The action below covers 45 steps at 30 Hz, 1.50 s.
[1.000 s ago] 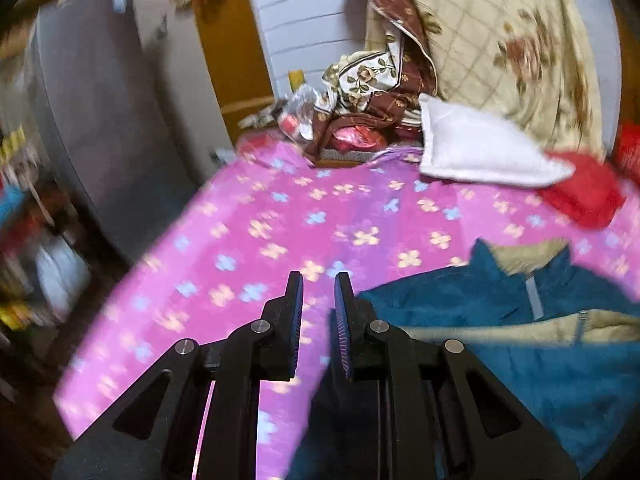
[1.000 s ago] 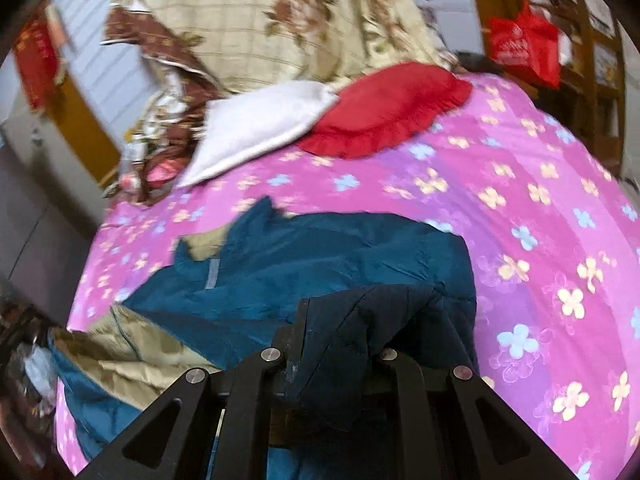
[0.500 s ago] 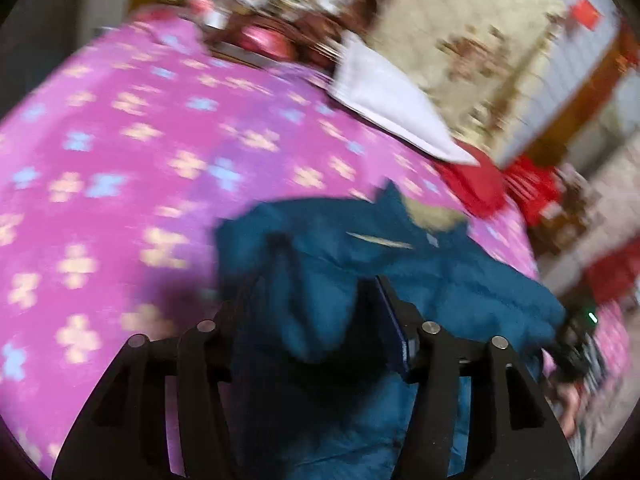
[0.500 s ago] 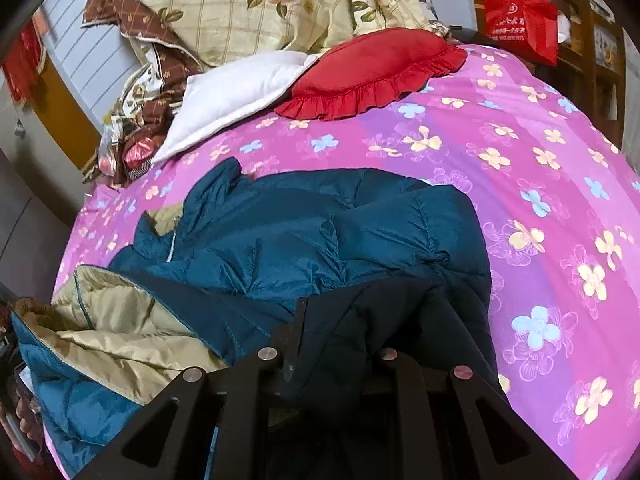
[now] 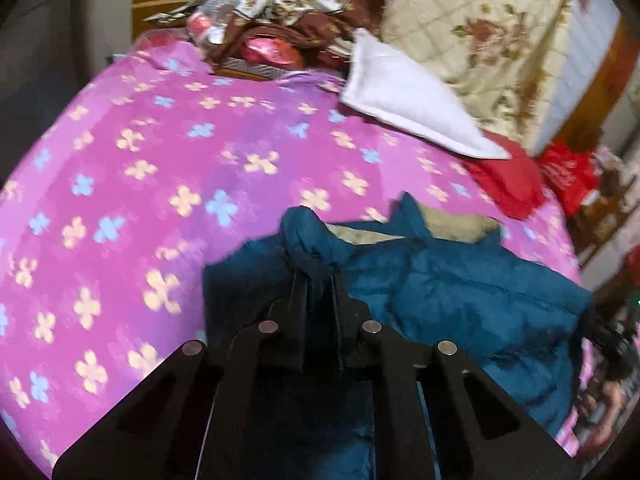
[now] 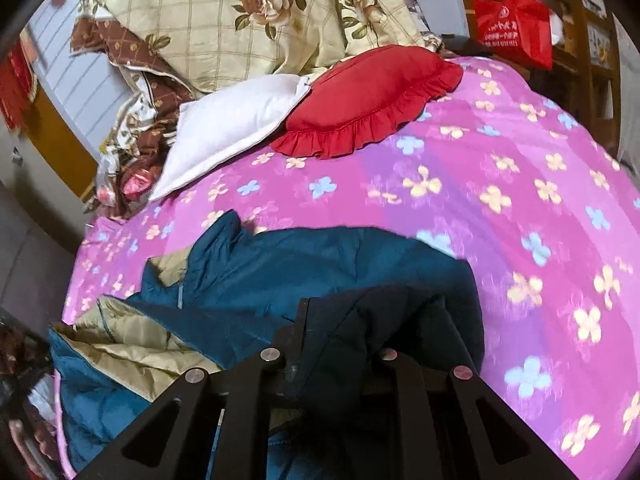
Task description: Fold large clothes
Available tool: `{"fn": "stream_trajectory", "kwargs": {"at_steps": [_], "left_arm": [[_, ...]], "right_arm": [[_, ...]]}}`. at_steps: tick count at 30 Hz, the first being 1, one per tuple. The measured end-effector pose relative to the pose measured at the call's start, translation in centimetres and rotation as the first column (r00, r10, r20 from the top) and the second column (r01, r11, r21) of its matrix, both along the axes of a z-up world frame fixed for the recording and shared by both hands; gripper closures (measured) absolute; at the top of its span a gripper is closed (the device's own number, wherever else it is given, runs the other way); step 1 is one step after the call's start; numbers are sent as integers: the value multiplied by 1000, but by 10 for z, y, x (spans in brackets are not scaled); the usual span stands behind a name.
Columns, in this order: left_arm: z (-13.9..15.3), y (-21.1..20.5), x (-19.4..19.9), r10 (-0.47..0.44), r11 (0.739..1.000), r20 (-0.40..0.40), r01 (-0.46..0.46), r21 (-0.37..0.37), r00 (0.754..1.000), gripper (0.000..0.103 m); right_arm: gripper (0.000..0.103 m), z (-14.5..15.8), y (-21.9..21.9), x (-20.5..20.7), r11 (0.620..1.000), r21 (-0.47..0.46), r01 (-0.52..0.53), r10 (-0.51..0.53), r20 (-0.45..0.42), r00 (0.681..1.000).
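A teal padded jacket [image 5: 460,292] with a beige lining lies crumpled on the pink flowered bedspread [image 5: 160,168]. My left gripper [image 5: 320,280] is shut on a bunched fold of the jacket, which sticks out past the fingertips. In the right wrist view the jacket [image 6: 304,276] spreads to the left, its beige lining [image 6: 128,344] turned up. My right gripper [image 6: 340,312] is shut on a dark fold of the jacket that drapes over and hides the fingertips.
A white pillow [image 6: 232,124] and a red frilled cushion [image 6: 372,96] lie at the head of the bed [image 6: 540,200], with a floral quilt [image 6: 248,12] piled behind. A red bag [image 6: 516,24] hangs on shelves at the right. The bed's left edge drops to the floor.
My left gripper swung from the bare bedspread onto the jacket and closed on a fold of it. My right gripper kept its hold while the jacket shifted on the bed.
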<state>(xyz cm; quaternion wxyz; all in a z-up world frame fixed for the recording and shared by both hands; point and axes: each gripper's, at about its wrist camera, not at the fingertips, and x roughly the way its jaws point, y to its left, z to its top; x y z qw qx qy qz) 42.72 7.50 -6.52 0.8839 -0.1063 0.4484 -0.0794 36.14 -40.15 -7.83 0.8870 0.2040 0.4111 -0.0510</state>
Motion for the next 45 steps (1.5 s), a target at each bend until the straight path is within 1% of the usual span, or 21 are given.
{"fn": "stream_trajectory", "kwargs": {"at_steps": [2, 4, 7, 10, 12, 13, 14, 15, 16, 17, 19, 21, 24, 25, 27, 29, 32, 34, 35, 38, 45], "left_arm": [[-9, -6, 16, 40, 998, -11, -40, 58, 999, 94], [-23, -11, 29, 68, 993, -27, -65, 97, 997, 94], [-43, -14, 34, 97, 989, -36, -92, 116, 995, 92], [-47, -17, 29, 122, 983, -14, -118, 143, 992, 89], [-40, -13, 21, 135, 983, -11, -132, 125, 991, 89], [-35, -9, 16, 140, 985, -7, -139, 98, 990, 88], [-28, -5, 10, 141, 988, -2, -141, 66, 990, 85], [-21, -1, 4, 144, 989, 7, -144, 42, 990, 80], [-11, 4, -4, 152, 988, 23, -152, 19, 988, 75], [-4, 8, -9, 158, 987, 38, -159, 7, 987, 63], [15, 17, -24, 184, 983, 79, -183, -22, 980, 49], [28, 21, -35, 197, 980, 103, -193, -43, 975, 48], [43, 11, -49, 164, 986, 129, -161, -34, 978, 46], [46, -3, -51, 126, 992, 130, -127, -1, 983, 43], [44, -29, -52, 64, 995, 125, -73, 70, 990, 42], [36, -60, -52, 0, 991, 123, -17, 131, 992, 42], [13, -100, -44, -85, 984, 72, 72, 164, 994, 42], [-5, -120, -31, -112, 975, 33, 103, 199, 993, 42], [-15, -129, -22, -107, 965, 19, 99, 243, 994, 42], [-37, -143, 1, -70, 943, 3, 66, 325, 998, 42], [-59, -147, 48, -11, 938, 1, 10, 348, 1000, 38]], "right_arm": [[89, -9, 0, 13, 1000, -6, 8, -9, -21, 1000], [89, -22, -5, 23, 1000, 20, 23, -22, -39, 999], [89, -33, -11, 31, 998, 58, 30, -27, -50, 998], [83, -34, -9, 34, 998, 62, 0, 4, -61, 998], [75, -28, -12, 30, 994, 103, -22, 26, -47, 999], [67, -24, -17, 25, 986, 163, -35, 39, -23, 999], [53, -20, -22, 19, 973, 225, -50, 50, 2, 999], [46, -16, -27, 15, 957, 283, -66, 61, 27, 998], [30, -12, -29, 12, 948, 310, -74, 64, 44, 997], [25, -6, -32, 7, 939, 335, -80, 59, 72, 996], [25, 11, -37, -7, 934, 346, -86, 44, 126, 991], [25, 25, -36, -17, 943, 325, -74, 27, 147, 989], [25, 43, -13, -30, 985, 156, -78, 53, 157, 986], [25, 45, 3, -31, 992, 71, -106, 96, 139, 986], [25, 41, 27, -27, 987, -25, -157, 159, 102, 982], [25, 30, 47, -19, 979, -77, -188, 193, 67, 979], [25, 7, 69, -6, 965, -155, -212, 217, 16, 976], [25, -5, 78, 7, 951, -216, -223, 225, -15, 974], [25, -13, 83, 14, 938, -267, -219, 218, -34, 975], [25, -25, 75, 26, 938, -291, -189, 184, -46, 982], [25, -45, 36, 63, 978, -177, -114, 104, -61, 993]]}}
